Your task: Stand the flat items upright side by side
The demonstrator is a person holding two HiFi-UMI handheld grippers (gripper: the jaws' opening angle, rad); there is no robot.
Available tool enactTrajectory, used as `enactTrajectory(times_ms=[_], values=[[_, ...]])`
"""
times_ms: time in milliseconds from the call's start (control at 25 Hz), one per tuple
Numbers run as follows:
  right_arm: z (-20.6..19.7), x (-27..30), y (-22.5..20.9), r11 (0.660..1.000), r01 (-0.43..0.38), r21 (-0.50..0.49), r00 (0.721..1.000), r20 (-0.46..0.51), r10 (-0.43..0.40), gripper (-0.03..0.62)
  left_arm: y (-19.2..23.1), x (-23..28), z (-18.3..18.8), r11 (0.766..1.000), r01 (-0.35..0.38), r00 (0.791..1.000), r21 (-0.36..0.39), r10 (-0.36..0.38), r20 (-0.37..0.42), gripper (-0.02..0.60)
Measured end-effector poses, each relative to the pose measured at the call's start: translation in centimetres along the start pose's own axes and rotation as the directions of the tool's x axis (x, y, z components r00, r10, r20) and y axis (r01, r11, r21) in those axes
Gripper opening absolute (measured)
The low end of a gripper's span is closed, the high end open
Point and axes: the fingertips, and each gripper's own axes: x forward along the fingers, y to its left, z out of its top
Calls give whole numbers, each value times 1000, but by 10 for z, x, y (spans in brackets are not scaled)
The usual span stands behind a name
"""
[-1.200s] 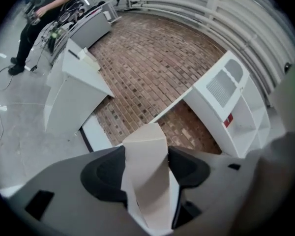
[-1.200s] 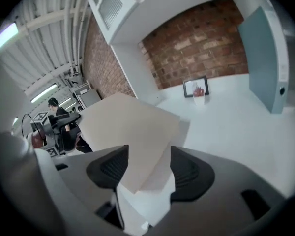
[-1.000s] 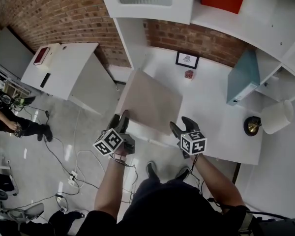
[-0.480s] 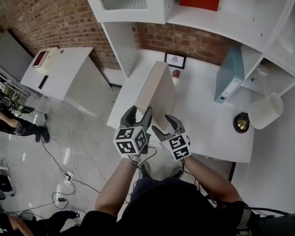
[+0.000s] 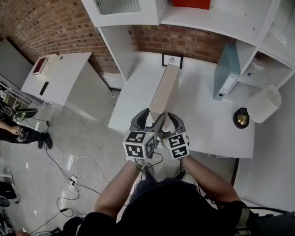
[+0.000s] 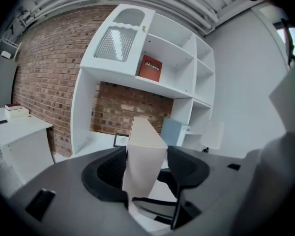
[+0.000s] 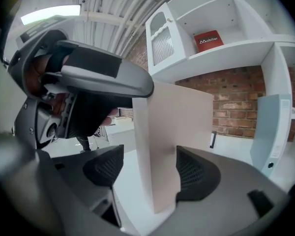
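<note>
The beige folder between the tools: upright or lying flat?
Upright. The beige folder stands on edge, narrow side up, broad faces vertical.

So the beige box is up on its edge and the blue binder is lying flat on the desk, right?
No: the blue binder stands upright on the desk, not flat, as the head view shows. The beige box is up on its edge, as you said.

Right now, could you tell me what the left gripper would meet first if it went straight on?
The upright beige box: the left gripper's jaws grip its near end, so it would likely push straight into that.
</note>
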Motion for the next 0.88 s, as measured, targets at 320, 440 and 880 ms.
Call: enactTrajectory(times_ms=[320, 440, 880], values=[[0, 0, 1, 989, 144, 29, 989, -14, -144, 336, 16, -31, 6, 986, 168, 984, -25, -165, 70, 258], [-1, 4, -2, 974, 219, 60, 976, -28, -218, 355, 43, -40, 6, 987, 155, 984, -47, -151, 92, 258], [-8, 41, -18, 886, 456, 87, 887, -122, -444, 412, 126, -54, -7, 980, 179, 983, -82, -175, 51, 258]])
